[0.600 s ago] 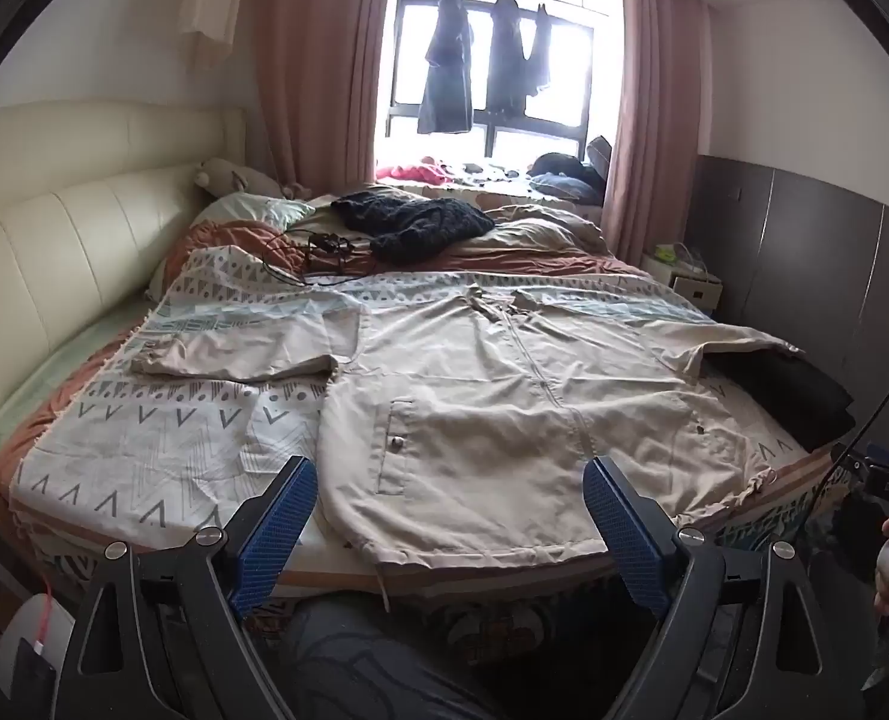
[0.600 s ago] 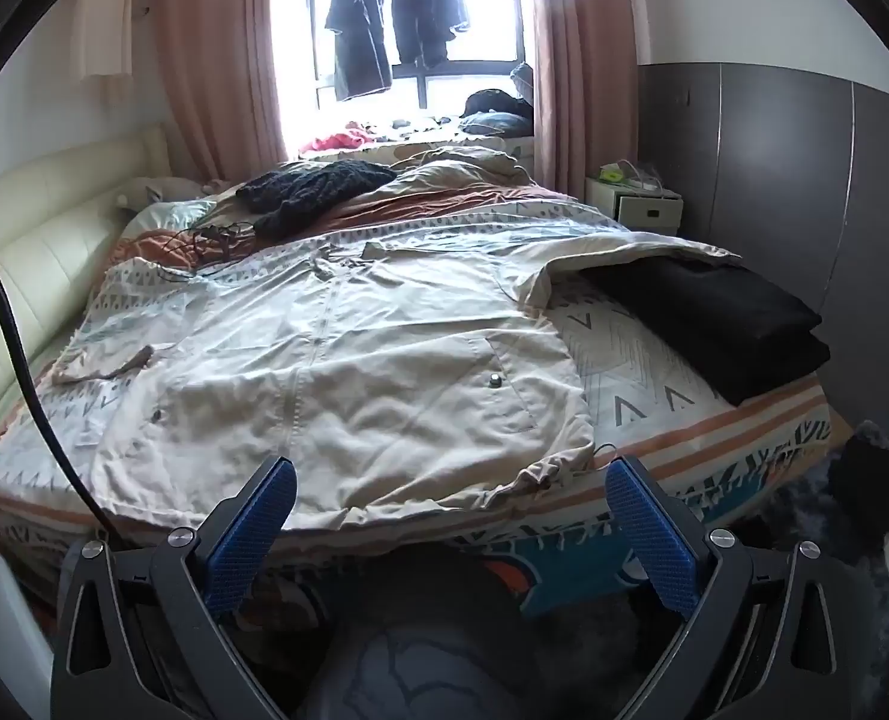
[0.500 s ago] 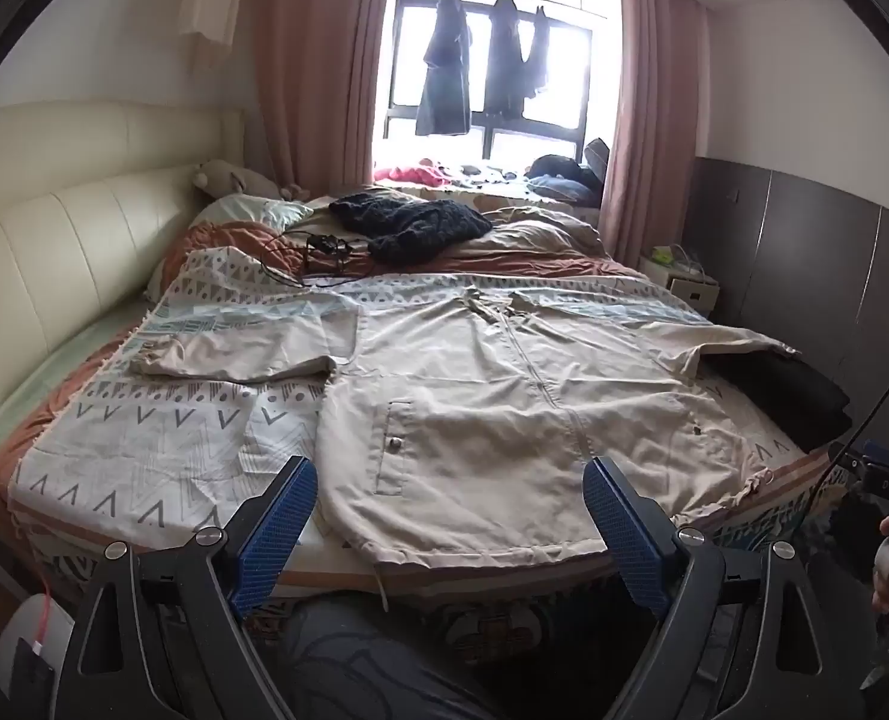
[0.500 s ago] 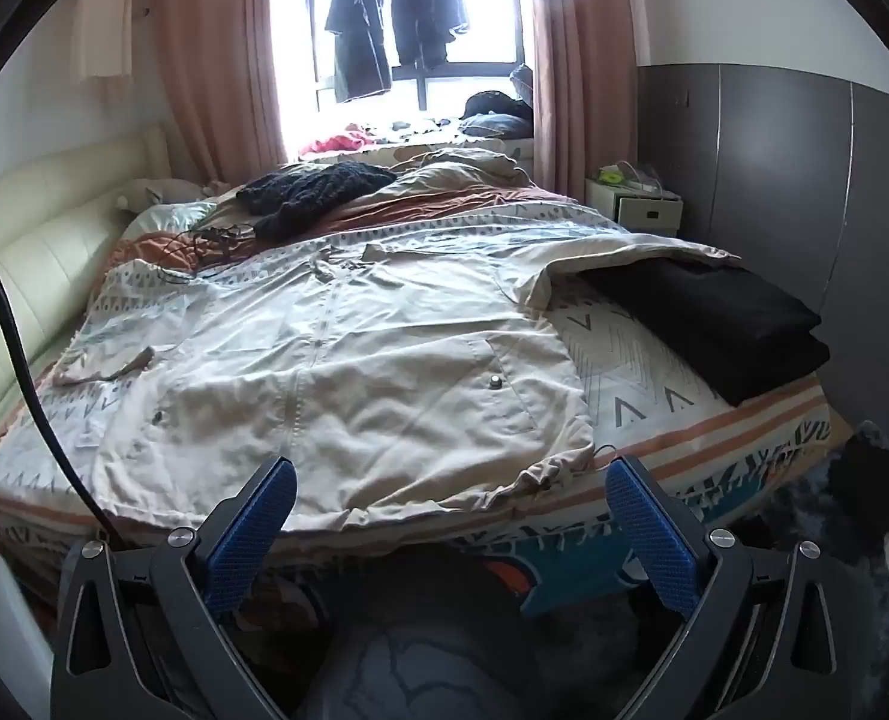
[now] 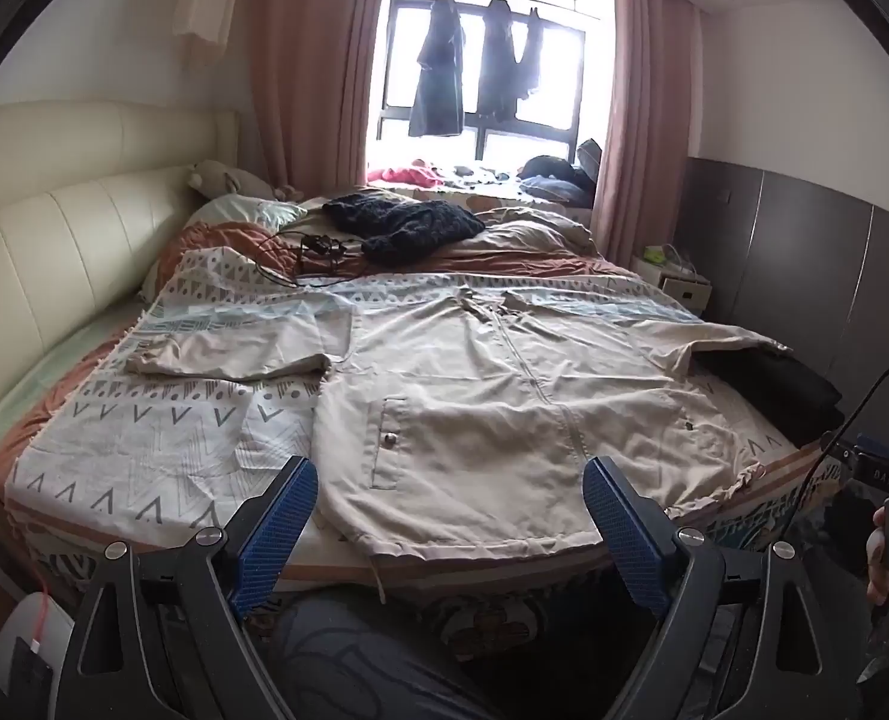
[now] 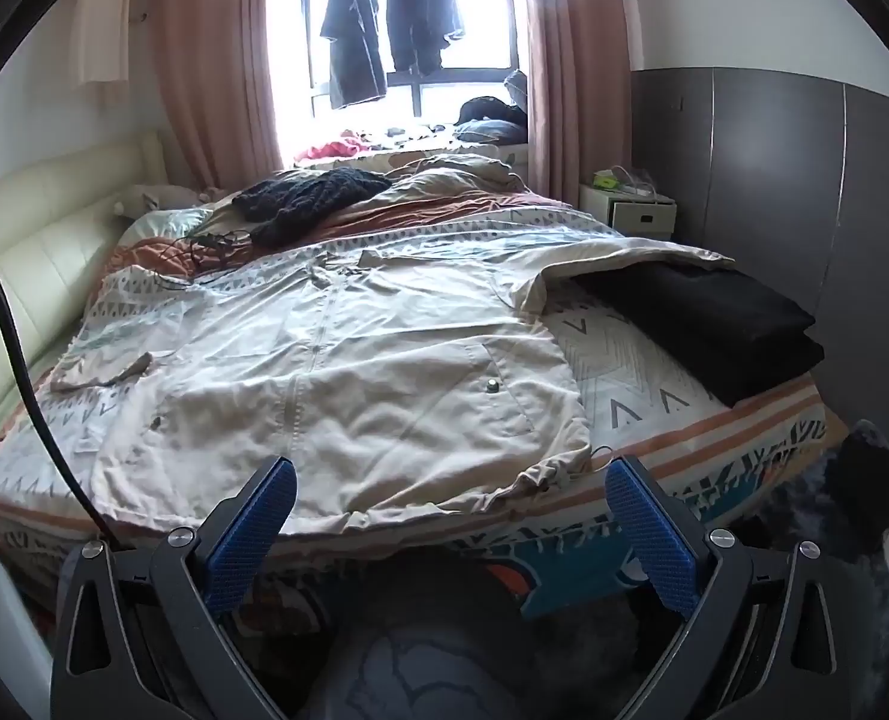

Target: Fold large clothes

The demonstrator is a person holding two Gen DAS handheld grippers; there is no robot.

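Observation:
A large beige jacket (image 5: 504, 396) lies spread flat, front up, on the patterned bedspread (image 5: 144, 438), hem at the near bed edge and sleeves stretched to both sides. It also shows in the right wrist view (image 6: 348, 384). My left gripper (image 5: 450, 516) is open and empty, held off the bed just before the hem. My right gripper (image 6: 450, 516) is open and empty, also before the hem. Its right sleeve lies over a folded black garment (image 6: 714, 324).
A dark knitted garment (image 5: 402, 228) and cables (image 5: 318, 252) lie at the far end of the bed. A cream headboard (image 5: 54, 258) runs along the left. A white nightstand (image 6: 636, 210) and dark wall panels (image 6: 804, 180) are on the right. Clothes hang at the window (image 5: 480, 60).
Both grippers stay open. The views barely shift; the jacket has not moved.

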